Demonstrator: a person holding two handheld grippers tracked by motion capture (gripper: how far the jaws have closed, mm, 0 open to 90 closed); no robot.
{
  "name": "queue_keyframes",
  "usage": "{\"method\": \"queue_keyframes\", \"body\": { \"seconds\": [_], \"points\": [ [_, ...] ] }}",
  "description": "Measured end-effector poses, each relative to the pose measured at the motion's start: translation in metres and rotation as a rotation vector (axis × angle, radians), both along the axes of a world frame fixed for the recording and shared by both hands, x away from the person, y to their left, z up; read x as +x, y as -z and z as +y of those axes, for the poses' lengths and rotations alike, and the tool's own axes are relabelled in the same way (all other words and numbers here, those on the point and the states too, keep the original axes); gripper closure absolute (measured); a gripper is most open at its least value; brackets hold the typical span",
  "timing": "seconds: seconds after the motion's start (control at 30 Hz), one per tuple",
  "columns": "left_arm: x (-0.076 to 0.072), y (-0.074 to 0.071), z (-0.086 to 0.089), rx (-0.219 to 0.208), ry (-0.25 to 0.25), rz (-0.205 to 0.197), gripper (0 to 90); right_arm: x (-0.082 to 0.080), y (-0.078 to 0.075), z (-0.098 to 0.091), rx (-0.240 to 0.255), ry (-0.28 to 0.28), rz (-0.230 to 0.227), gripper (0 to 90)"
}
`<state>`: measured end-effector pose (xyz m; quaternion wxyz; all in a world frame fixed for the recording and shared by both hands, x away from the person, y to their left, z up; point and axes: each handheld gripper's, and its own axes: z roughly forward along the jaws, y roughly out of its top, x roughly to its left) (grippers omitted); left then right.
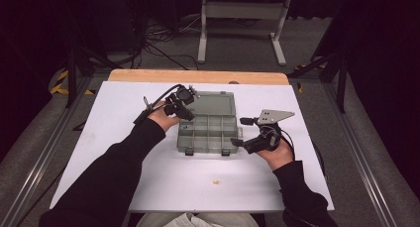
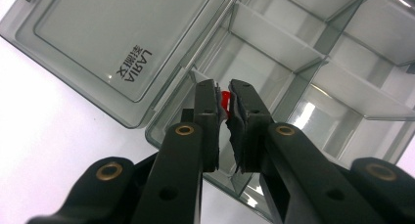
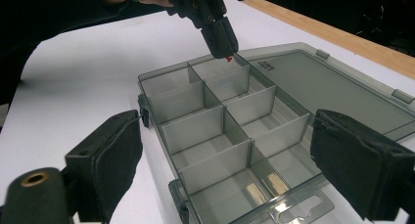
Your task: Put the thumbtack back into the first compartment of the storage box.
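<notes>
We see a clear grey plastic box (image 1: pixel 208 133) with square compartments, lid flat; left gripper (image 2: pixel 224 102) pinching a small red piece (image 2: pixel 224 100) above its far-left compartment; right gripper (image 3: pixel 225 155) gaping wide, holding nothing

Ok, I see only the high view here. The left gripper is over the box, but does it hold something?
Observer: Yes. In the left gripper view, the left gripper is shut on a small red piece.
Operator: Over which compartment of the box is it?
Observer: In the right gripper view, it hangs over a corner compartment of the compartment box, next to the hinge of the open lid.
Operator: Is there already something in that compartment?
Observer: It looks empty there, and so do the other compartments.
Operator: And the right gripper?
Observer: The right gripper is open, with one pad on each side of the box and no visible contact.
</notes>
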<state>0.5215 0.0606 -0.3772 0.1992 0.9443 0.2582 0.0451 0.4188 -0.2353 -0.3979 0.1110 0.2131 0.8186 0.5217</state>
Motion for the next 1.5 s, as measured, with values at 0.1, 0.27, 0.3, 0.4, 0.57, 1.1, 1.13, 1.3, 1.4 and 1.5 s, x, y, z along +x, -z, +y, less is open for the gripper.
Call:
{"method": "queue_keyframes", "body": {
  "seconds": [0.1,0.27,0.3,0.4,0.57,1.1,1.13,1.3,1.4,1.5],
  "points": [
    [0.001,0.004,0.000,0.007,-0.003,0.008,82.5,0.000,0.000,0.000,0.000,0.000,0.000,12.3],
    [0.004,0.010,0.002,0.014,-0.007,0.021,82.5,0.000,0.000,0.000,0.001,0.000,-0.001,12.3],
    [0.004,0.011,0.002,0.020,-0.007,0.023,82.5,0.000,0.000,0.000,0.000,0.000,0.000,12.3],
    [0.004,0.015,0.002,0.034,-0.008,0.030,82.4,0.000,0.000,0.001,-0.001,-0.001,0.001,12.3],
    [0.005,0.017,0.002,0.032,-0.012,0.038,82.4,0.000,0.001,0.001,-0.004,-0.001,0.001,12.3],
    [0.007,0.024,0.003,0.046,-0.004,0.078,81.9,0.000,0.001,0.001,-0.006,-0.002,-0.002,12.2],
    [0.007,0.024,0.004,0.045,-0.006,0.080,81.6,0.000,0.001,0.001,-0.005,-0.002,-0.002,12.2],
    [0.008,0.021,0.007,0.015,-0.020,0.077,71.3,0.000,0.001,0.001,-0.005,-0.004,0.000,12.1],
    [0.007,0.017,0.009,-0.016,-0.023,0.072,63.7,0.000,0.001,0.001,-0.006,-0.004,-0.001,12.0],
    [0.005,0.013,0.011,-0.048,-0.020,0.071,58.4,0.000,0.001,0.001,-0.005,-0.003,0.000,11.9]
  ]
}}
